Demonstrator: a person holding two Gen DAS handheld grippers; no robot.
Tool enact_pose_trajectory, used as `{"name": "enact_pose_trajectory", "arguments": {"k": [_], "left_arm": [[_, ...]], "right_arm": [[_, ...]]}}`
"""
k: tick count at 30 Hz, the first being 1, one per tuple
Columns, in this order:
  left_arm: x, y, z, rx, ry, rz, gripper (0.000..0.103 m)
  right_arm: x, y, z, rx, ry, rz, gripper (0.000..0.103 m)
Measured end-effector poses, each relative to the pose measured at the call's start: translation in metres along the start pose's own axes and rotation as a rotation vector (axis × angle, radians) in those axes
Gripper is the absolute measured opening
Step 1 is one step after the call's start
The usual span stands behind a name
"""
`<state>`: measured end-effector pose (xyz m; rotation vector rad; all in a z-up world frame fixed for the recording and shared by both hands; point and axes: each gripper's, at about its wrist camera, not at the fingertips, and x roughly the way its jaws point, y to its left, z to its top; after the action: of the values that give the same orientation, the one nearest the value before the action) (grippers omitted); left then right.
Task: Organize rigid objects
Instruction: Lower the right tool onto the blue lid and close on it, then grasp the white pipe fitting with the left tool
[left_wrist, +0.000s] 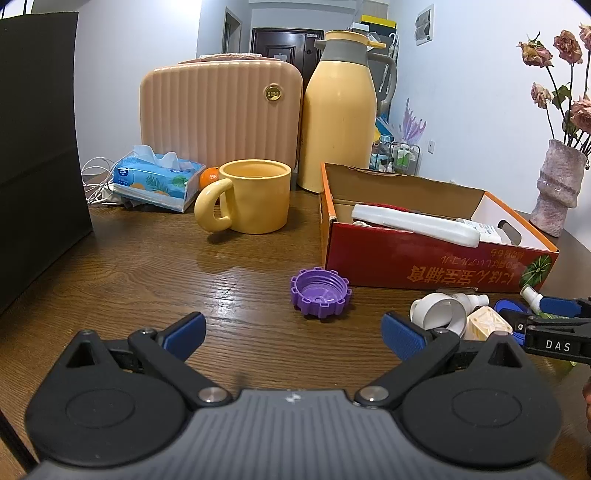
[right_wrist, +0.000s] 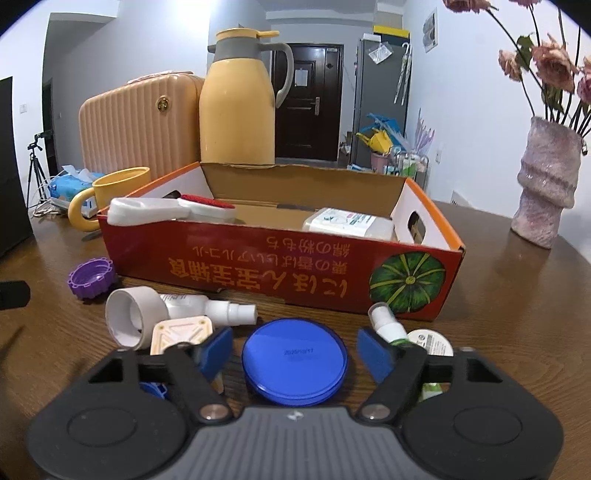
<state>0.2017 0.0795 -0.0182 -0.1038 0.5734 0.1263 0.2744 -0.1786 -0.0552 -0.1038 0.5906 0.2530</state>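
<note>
My right gripper (right_wrist: 295, 352) stands open low over the wooden table, with a flat blue round lid (right_wrist: 295, 363) lying between its fingers; a gap shows on each side of the lid. Around it lie a white tape roll (right_wrist: 133, 317), a white spray bottle (right_wrist: 218, 310), a cream square piece (right_wrist: 183, 332) and a small green spray bottle (right_wrist: 388, 325). Behind them is the red cardboard box (right_wrist: 258, 266), which holds a white bottle (right_wrist: 347, 223) and other white items. My left gripper (left_wrist: 293, 332) is open and empty, with a purple ridged cap (left_wrist: 319, 291) just ahead of it.
A yellow mug (left_wrist: 251, 195), a yellow thermos jug (left_wrist: 338, 110), a pink ribbed case (left_wrist: 221, 110), a tissue pack (left_wrist: 155, 181) and an orange (left_wrist: 208, 176) stand behind. A vase (right_wrist: 546, 184) with dried roses is at the right. A black bag (left_wrist: 37, 147) blocks the left.
</note>
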Motion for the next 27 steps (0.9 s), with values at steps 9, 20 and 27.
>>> {"name": "enact_pose_trajectory", "arguments": {"k": [9,20,27], "left_arm": [[0.003,-0.002,-0.001,0.008,0.012,0.004,0.103],[0.006,-0.017,-0.002,0.014,-0.004,-0.026,0.103],[0.009,-0.042,-0.001,0.016,-0.004,-0.044,0.103]], "right_arm": [[0.012,-0.009,-0.004,0.047,0.061,0.020,0.065],[-0.006,-0.017,0.000,0.084,-0.029,0.023,0.065],[-0.020,-0.024,0.004,0.098,-0.079,0.025,0.065]]}}
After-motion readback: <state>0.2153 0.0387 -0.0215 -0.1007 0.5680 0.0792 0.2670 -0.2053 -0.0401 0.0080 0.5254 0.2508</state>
